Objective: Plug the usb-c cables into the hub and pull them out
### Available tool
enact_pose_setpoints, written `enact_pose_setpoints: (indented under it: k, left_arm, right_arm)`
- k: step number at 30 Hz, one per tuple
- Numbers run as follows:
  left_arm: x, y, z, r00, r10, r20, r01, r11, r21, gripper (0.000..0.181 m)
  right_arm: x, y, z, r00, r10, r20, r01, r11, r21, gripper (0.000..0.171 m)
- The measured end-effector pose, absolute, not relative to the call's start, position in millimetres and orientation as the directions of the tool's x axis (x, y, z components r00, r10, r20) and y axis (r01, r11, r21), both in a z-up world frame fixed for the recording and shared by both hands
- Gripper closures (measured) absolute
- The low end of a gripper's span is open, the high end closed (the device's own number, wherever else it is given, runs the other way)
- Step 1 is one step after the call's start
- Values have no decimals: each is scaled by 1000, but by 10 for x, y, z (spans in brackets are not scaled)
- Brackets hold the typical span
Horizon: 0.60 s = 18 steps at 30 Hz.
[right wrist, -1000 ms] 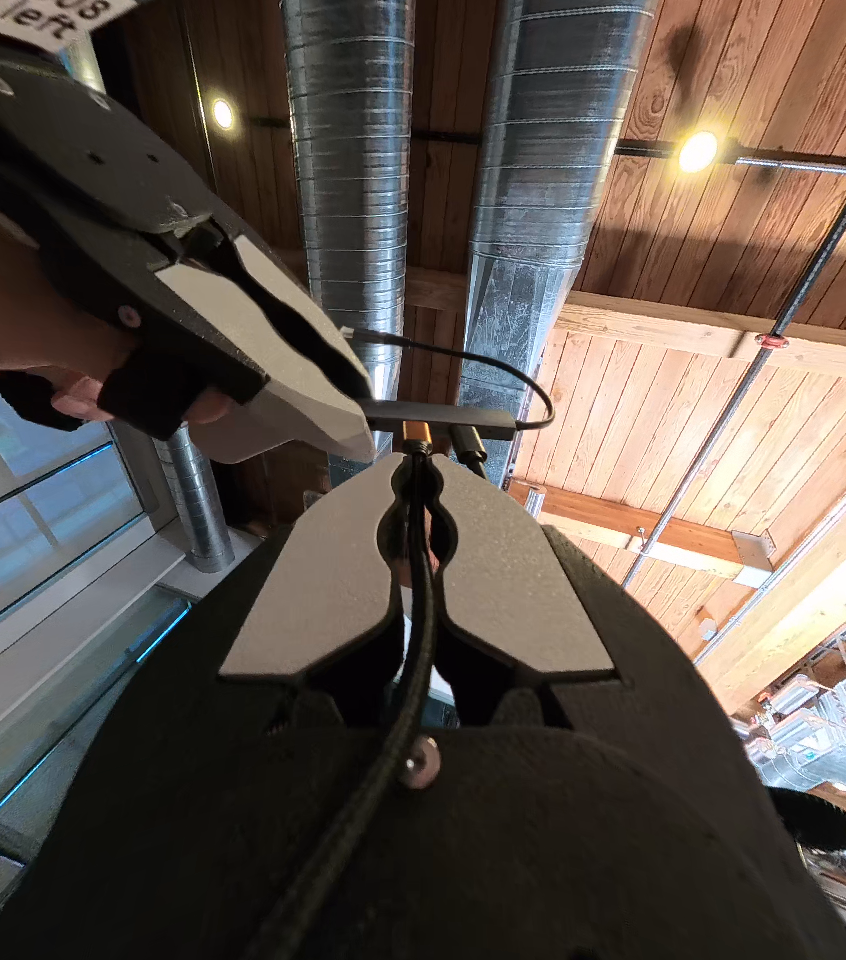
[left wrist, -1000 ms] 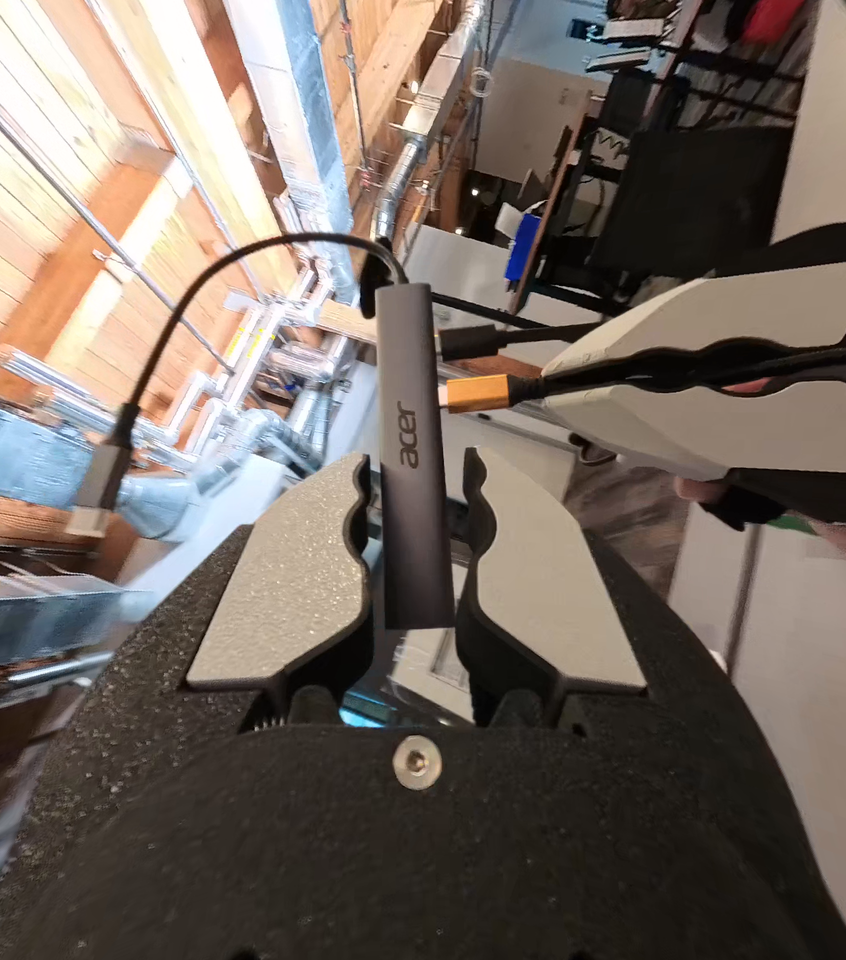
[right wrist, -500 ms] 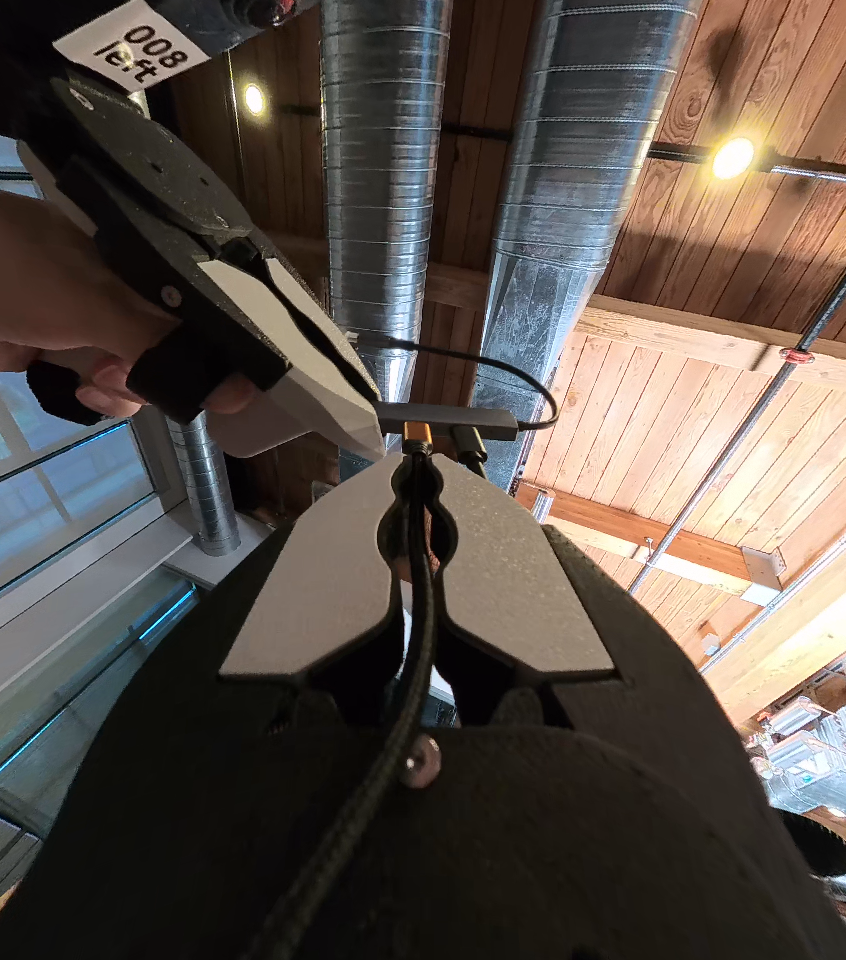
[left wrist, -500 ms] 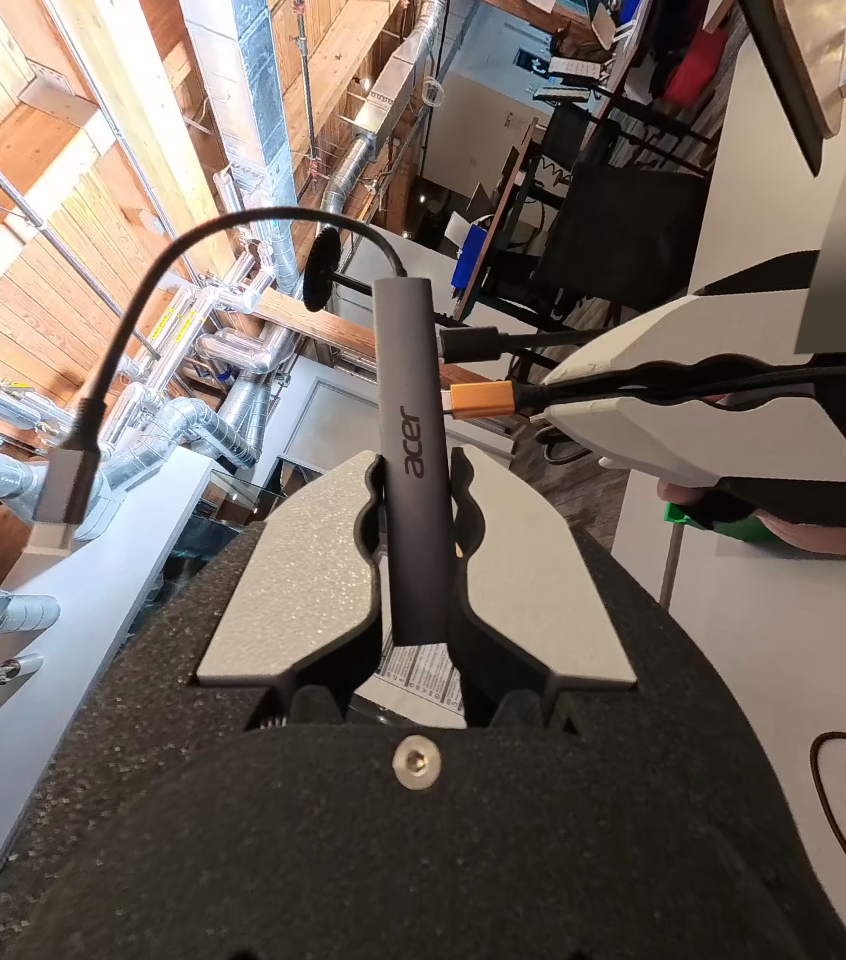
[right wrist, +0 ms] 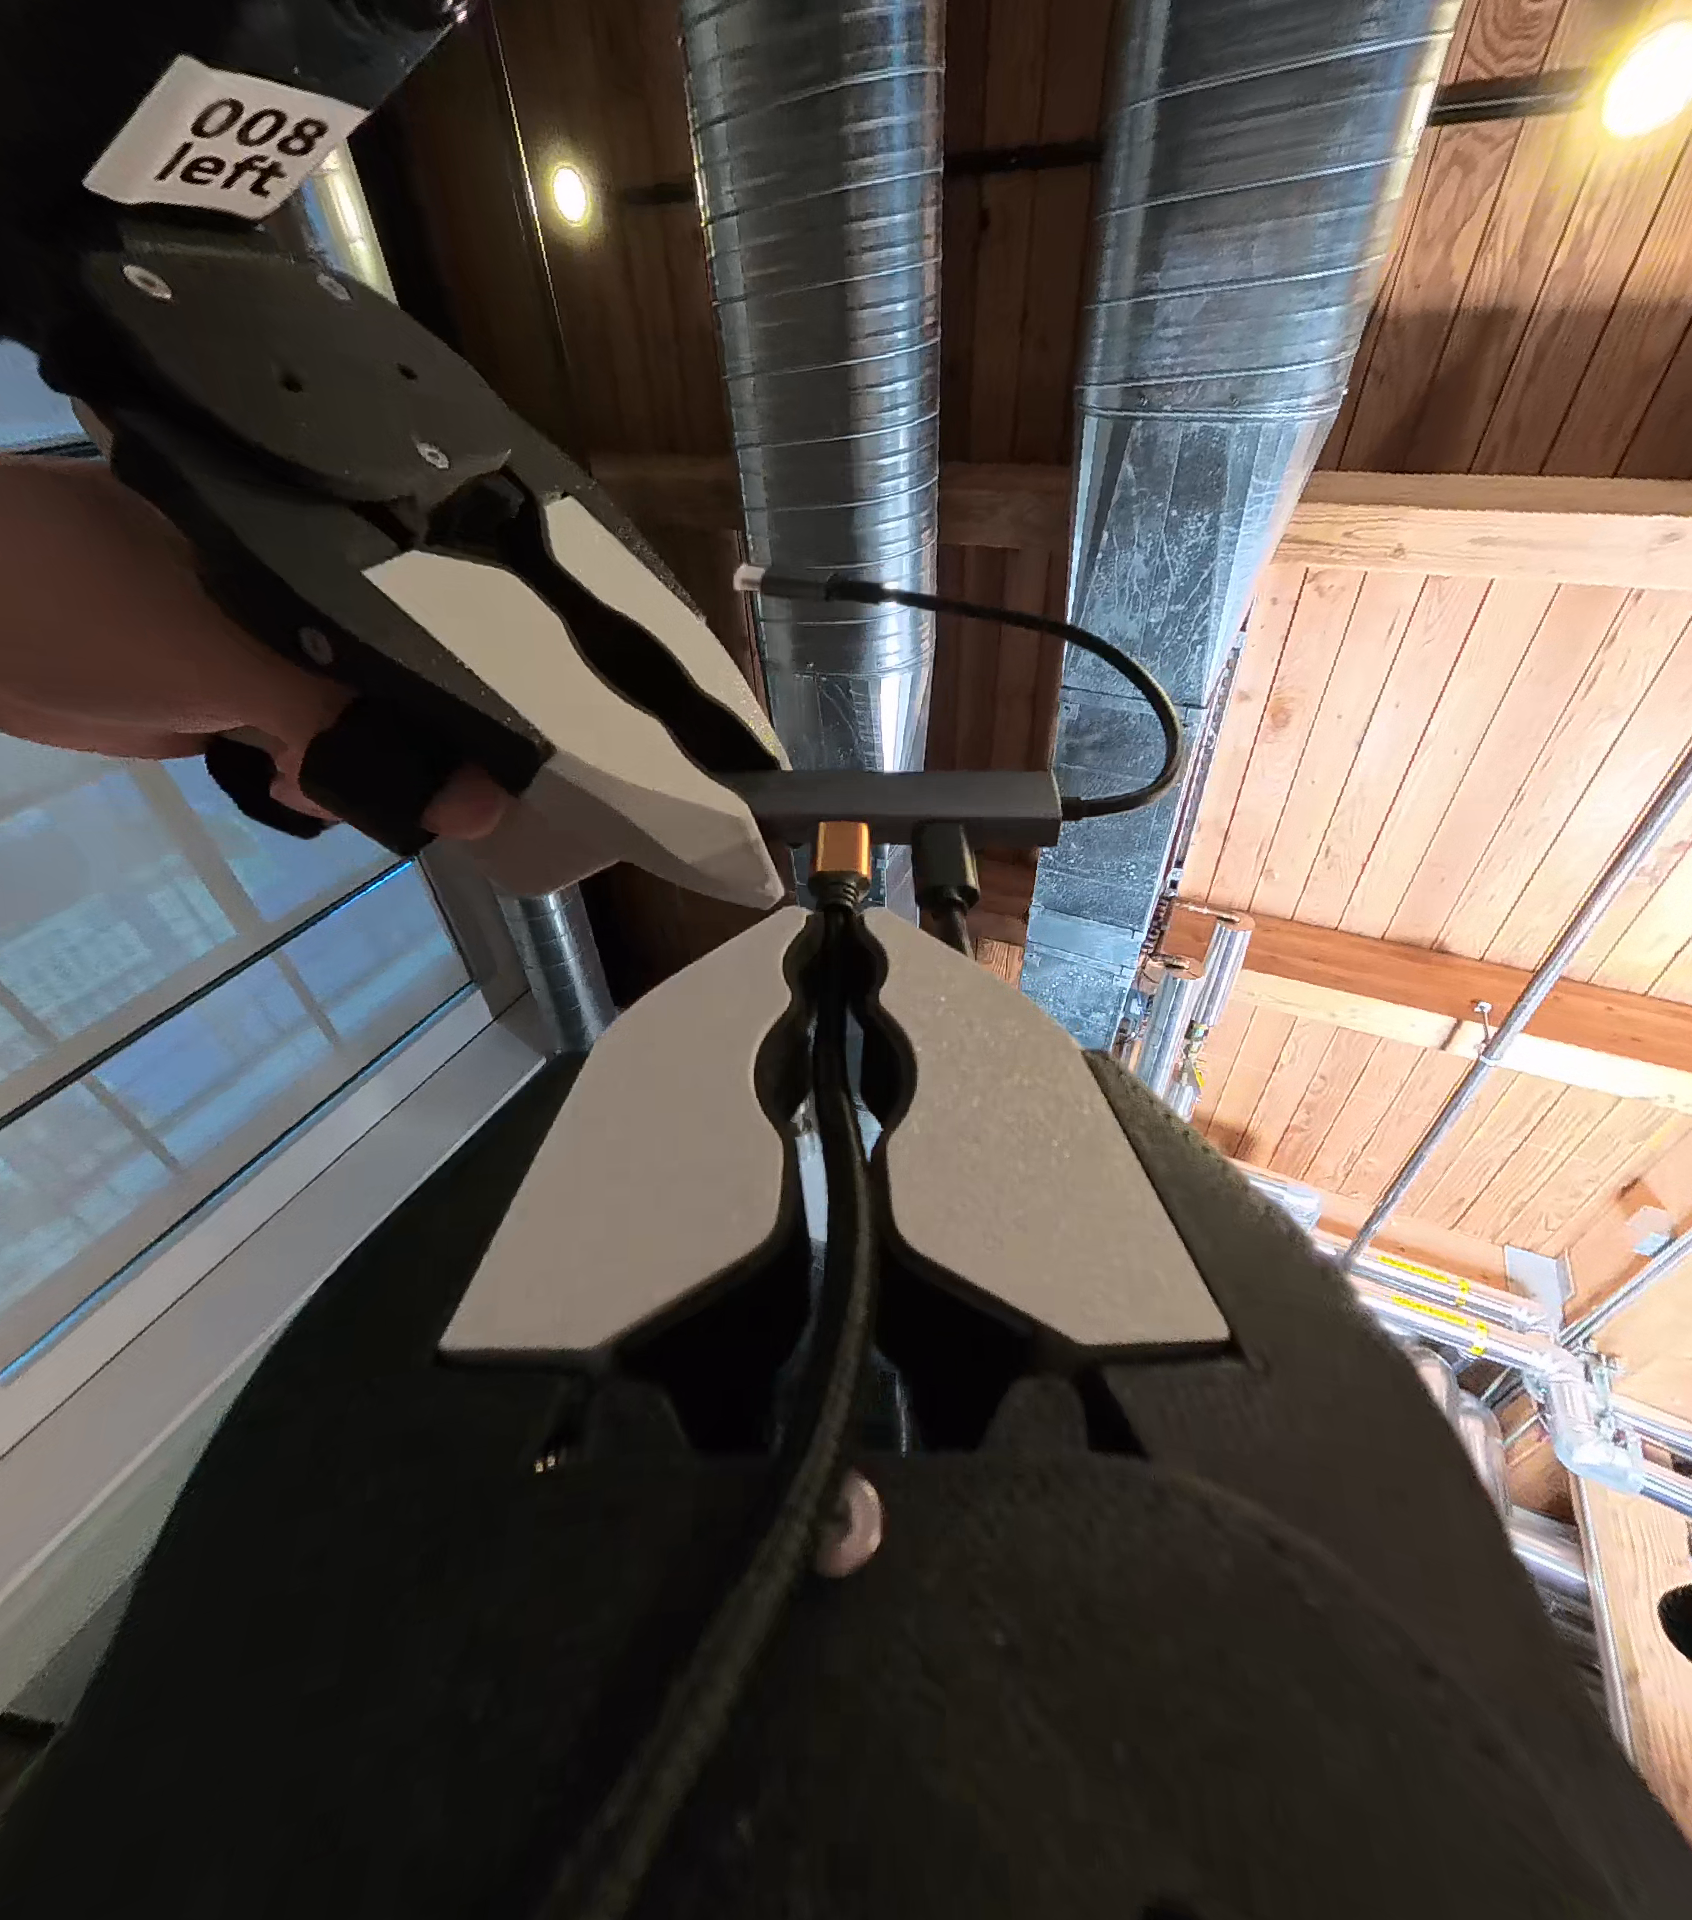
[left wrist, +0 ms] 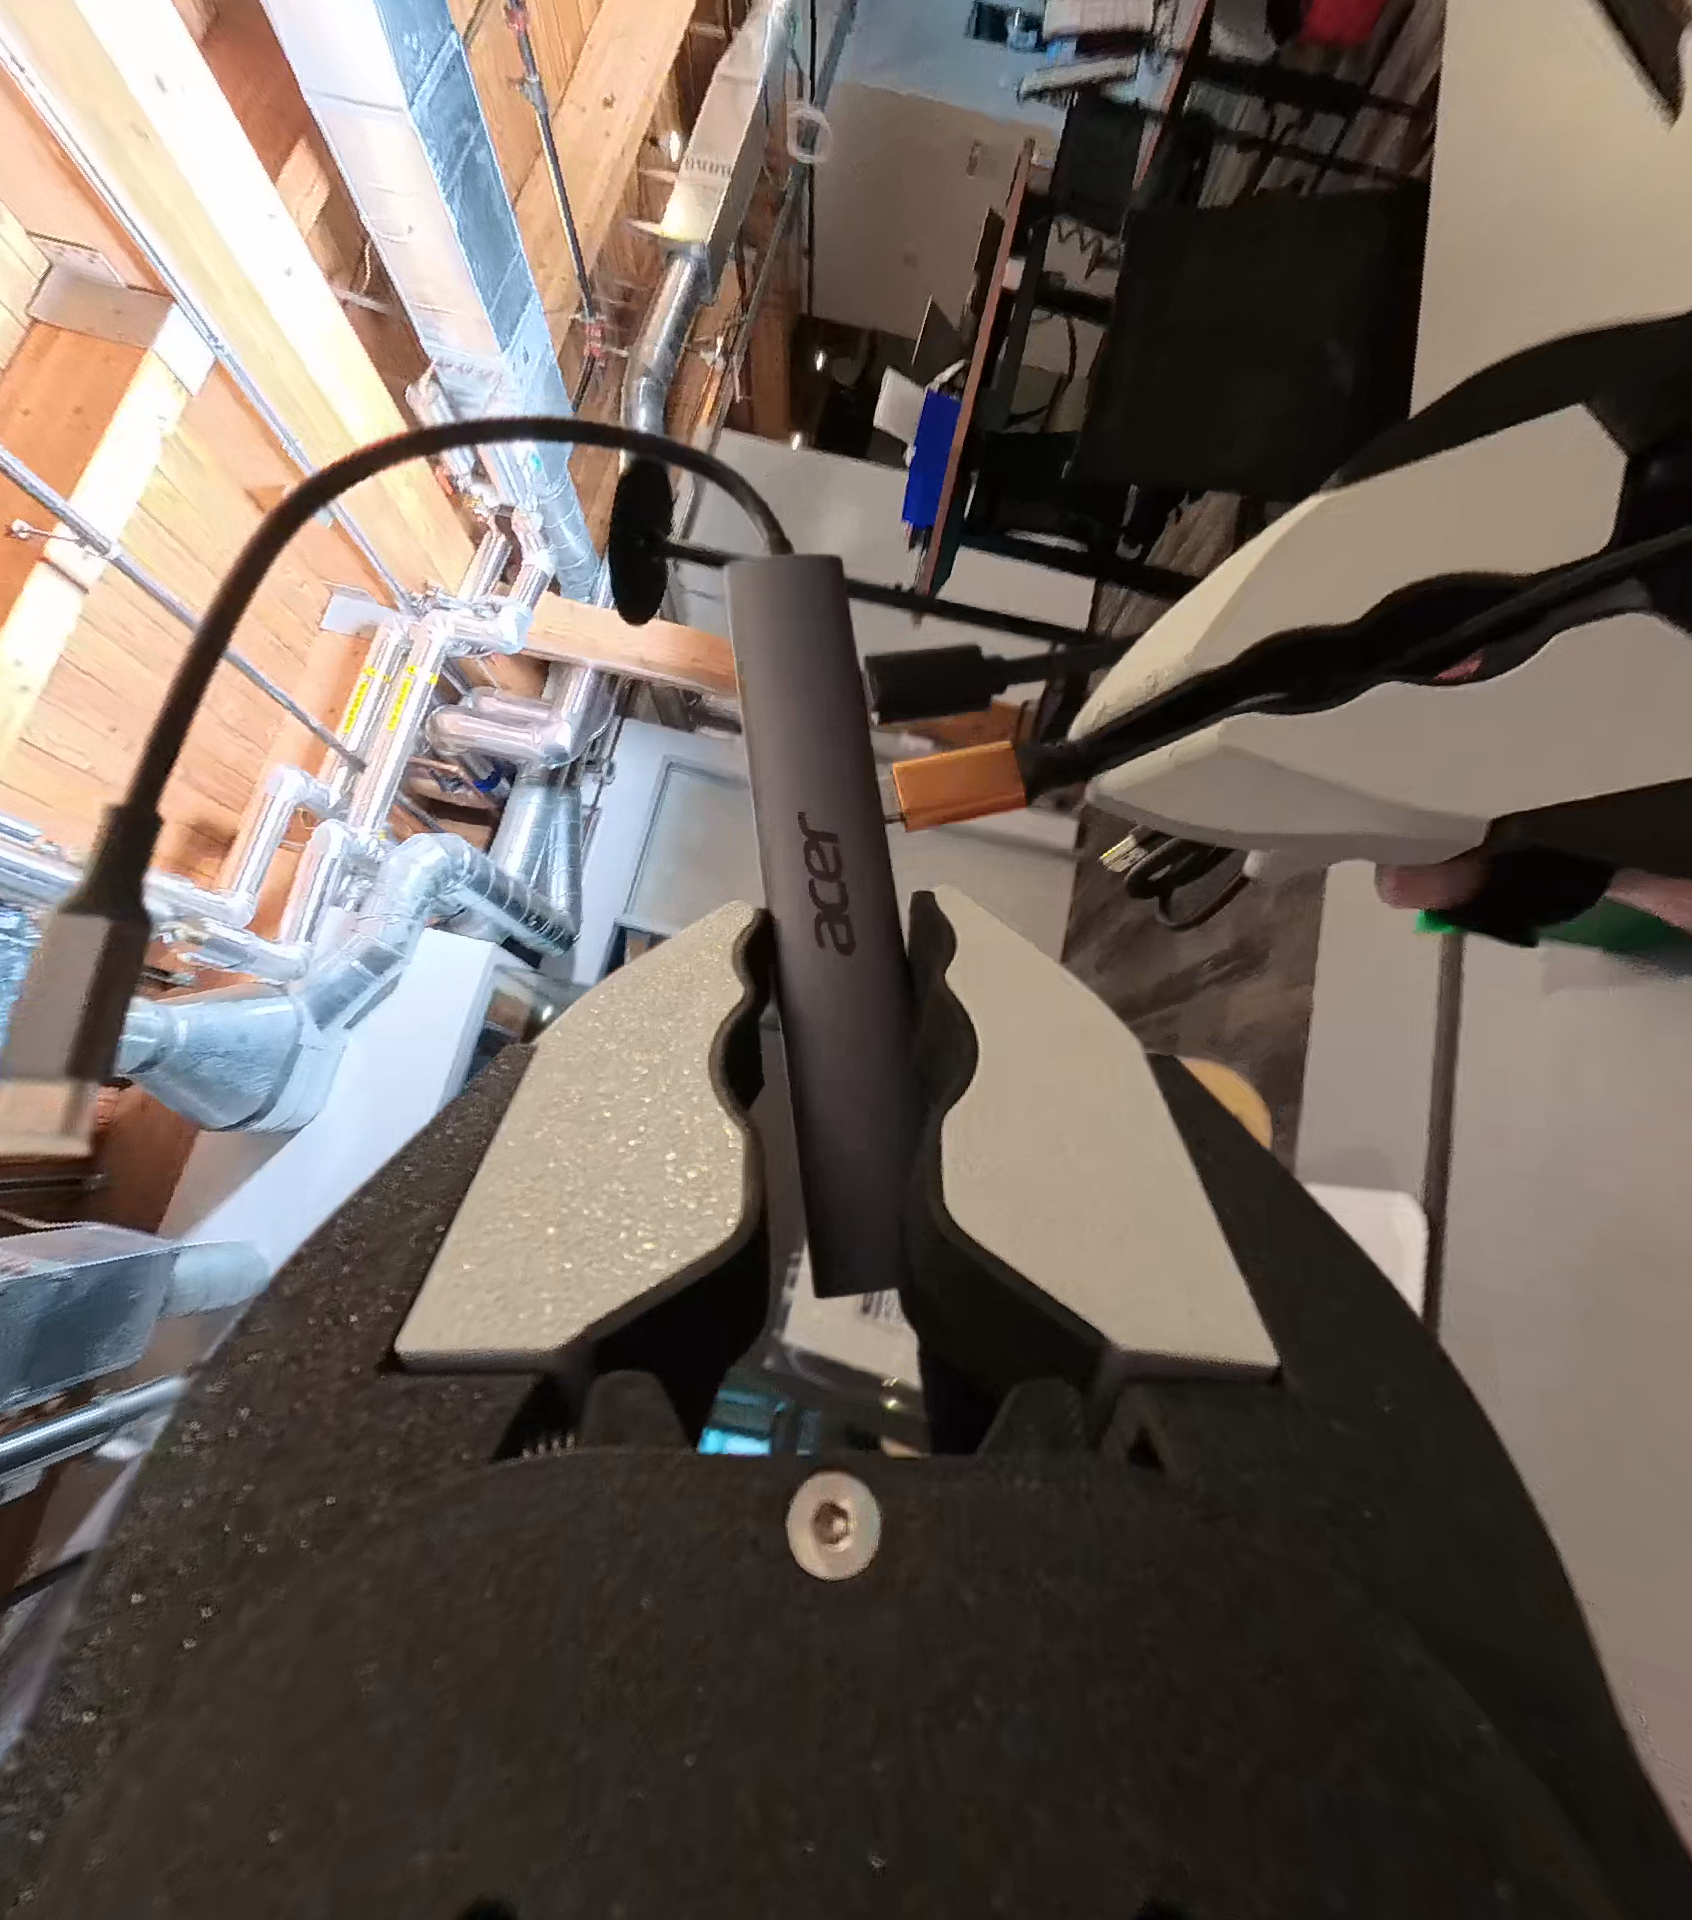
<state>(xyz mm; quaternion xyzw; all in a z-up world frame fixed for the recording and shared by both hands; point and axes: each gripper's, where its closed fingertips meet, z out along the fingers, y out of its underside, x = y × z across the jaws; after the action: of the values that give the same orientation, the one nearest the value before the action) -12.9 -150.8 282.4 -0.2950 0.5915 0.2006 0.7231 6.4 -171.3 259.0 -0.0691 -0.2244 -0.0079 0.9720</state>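
Note:
A dark grey hub (left wrist: 800,727) stands upright in the air, and my left gripper (left wrist: 837,909) is shut on its lower half. An orange usb-c plug (left wrist: 956,800) sits at a port on the hub's right side, with a sliver of its metal tip showing. My right gripper (right wrist: 837,914) is shut on its black braided cable (right wrist: 837,1143) just behind the plug (right wrist: 840,852). A black plug (left wrist: 925,681) sits in the port beside it. The hub's own short cable (left wrist: 198,675) loops away and ends in a free plug (left wrist: 52,1039).
Both grippers are held high and point towards a wooden ceiling with metal ducts (right wrist: 821,364). A window (right wrist: 146,987) is at the left of the right wrist view. A white table (left wrist: 1600,1351) and black furniture (left wrist: 1237,343) show in the left wrist view. A hand (right wrist: 42,644) holds the left gripper. My hands' fingertips stand some 4 centimetres from each other.
Both grippers have shifted and tilted together, and the background has swung. Each keeps its hold. The orange plug stays at the hub's port, with a little more metal tip showing.

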Motion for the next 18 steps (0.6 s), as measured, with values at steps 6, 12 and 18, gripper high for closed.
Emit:
enact_pose_setpoints:
  k: [6,12,18]
  left_arm:
    - [-131,-1458,2816,232,-74,-970,-657,723,-212,157]
    - [-168,-1387,2797,190,-64,-980,-690,702,-180,156]
    - [-167,-1409,2786,180,-112,-977,-669,715,-205,156]
  right_arm:
    - [57,-1656,2589,898,64,435,12,985,-170,167]
    - [21,-1580,2573,891,98,444,-2,977,-212,167]
    - [2,-1532,2577,884,130,450,-16,968,-249,167]
